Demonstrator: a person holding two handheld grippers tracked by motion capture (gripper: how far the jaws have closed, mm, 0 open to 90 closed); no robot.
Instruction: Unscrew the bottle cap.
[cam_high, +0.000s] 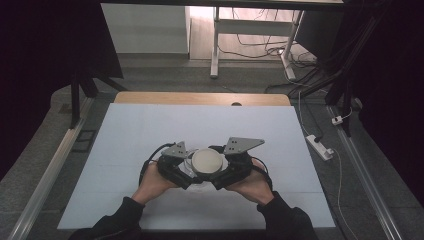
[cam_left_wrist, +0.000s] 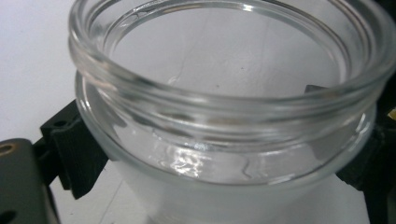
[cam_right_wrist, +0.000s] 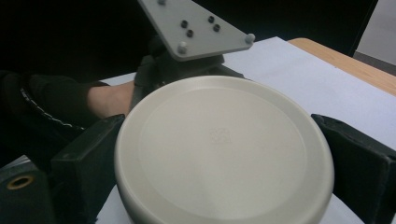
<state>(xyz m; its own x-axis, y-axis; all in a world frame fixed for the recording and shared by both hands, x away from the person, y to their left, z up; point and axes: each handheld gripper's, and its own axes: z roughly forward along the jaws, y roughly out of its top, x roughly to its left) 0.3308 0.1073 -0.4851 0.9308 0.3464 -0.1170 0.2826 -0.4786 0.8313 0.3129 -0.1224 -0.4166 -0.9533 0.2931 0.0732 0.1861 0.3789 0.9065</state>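
Note:
A clear glass jar (cam_left_wrist: 224, 116) with an open threaded mouth sits between the jaws of my left gripper (cam_left_wrist: 219, 158), which is shut on its body. A round cream lid (cam_right_wrist: 224, 140) is clamped by its rim in my right gripper (cam_right_wrist: 222, 154). In the high view the lid (cam_high: 207, 161) sits between the two hands at the near middle of the table, and the jar (cam_high: 194, 176) shows just below and left of it. The left gripper (cam_high: 186, 172) and right gripper (cam_high: 216, 171) stand close together. Whether the lid touches the jar I cannot tell.
A white sheet (cam_high: 150, 130) covers the table, with a wooden edge (cam_high: 200, 98) at the far side. On the floor to the right lie a power strip (cam_high: 320, 146) and cables. A desk frame (cam_high: 215, 45) stands behind the table.

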